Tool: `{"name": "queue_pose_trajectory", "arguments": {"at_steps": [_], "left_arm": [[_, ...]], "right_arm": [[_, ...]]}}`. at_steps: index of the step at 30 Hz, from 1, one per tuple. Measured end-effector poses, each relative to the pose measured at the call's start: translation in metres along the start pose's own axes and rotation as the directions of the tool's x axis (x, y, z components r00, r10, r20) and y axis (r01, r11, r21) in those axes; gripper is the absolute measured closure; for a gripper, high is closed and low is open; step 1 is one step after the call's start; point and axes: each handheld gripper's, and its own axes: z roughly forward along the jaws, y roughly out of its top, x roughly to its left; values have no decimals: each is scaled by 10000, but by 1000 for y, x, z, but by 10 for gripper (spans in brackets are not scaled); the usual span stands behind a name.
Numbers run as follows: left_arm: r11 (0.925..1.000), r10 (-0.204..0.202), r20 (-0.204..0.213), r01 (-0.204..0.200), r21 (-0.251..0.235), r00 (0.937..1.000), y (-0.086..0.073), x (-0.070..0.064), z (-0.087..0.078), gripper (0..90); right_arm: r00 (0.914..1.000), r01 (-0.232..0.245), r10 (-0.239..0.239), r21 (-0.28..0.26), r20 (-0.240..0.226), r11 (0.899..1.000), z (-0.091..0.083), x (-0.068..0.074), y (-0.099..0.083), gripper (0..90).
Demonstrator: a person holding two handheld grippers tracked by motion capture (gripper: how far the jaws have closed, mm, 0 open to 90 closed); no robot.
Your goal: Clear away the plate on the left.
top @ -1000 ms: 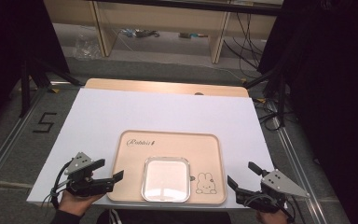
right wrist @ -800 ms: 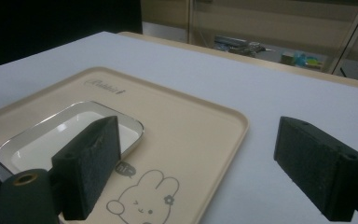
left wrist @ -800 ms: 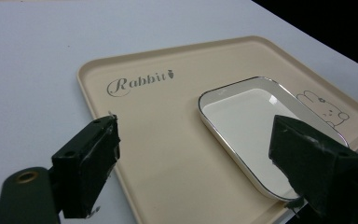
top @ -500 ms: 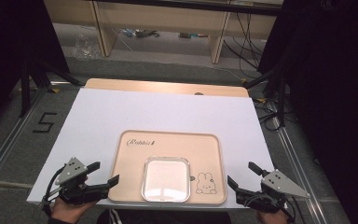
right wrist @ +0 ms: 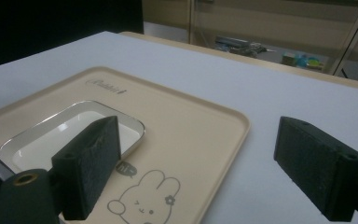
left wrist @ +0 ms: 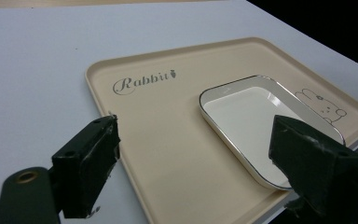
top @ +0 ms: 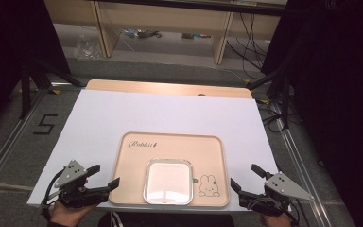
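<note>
A beige tray (top: 170, 146) marked "Rabbit" with a rabbit drawing lies near the front edge of the white table. A square white dish (top: 168, 181) with a silver rim rests in the tray's front middle. My left gripper (top: 105, 176) is open at the tray's front left corner, held in a hand, with nothing between its jaws. In the left gripper view the tray (left wrist: 177, 135) and dish (left wrist: 249, 116) lie just ahead of the left gripper (left wrist: 196, 154). My right gripper (top: 245, 178) is open at the tray's front right. The right gripper view has the right gripper (right wrist: 196, 158) wide apart over the tray (right wrist: 191, 130) and dish (right wrist: 70, 133).
The white board (top: 170, 113) covers a wooden table whose far edge (top: 170, 87) shows. Beyond it are shelf legs, cables and a plastic bag (top: 87, 47) on the floor. A "5" mark (top: 45, 124) is taped on the floor at left.
My left gripper has drawn back toward the front left, away from the tray's edge, and stays open. The right gripper has barely moved.
</note>
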Motion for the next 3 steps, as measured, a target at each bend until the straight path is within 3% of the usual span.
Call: {"name": "queue_pose_trajectory", "arguments": {"at_steps": [3], "left_arm": [[10000, -3, -4, 3, -8, 10000, 0, 0, 0, 157]], "right_arm": [[10000, -4, 4, -35, 20, 10000, 0, 0, 0, 153]]}}
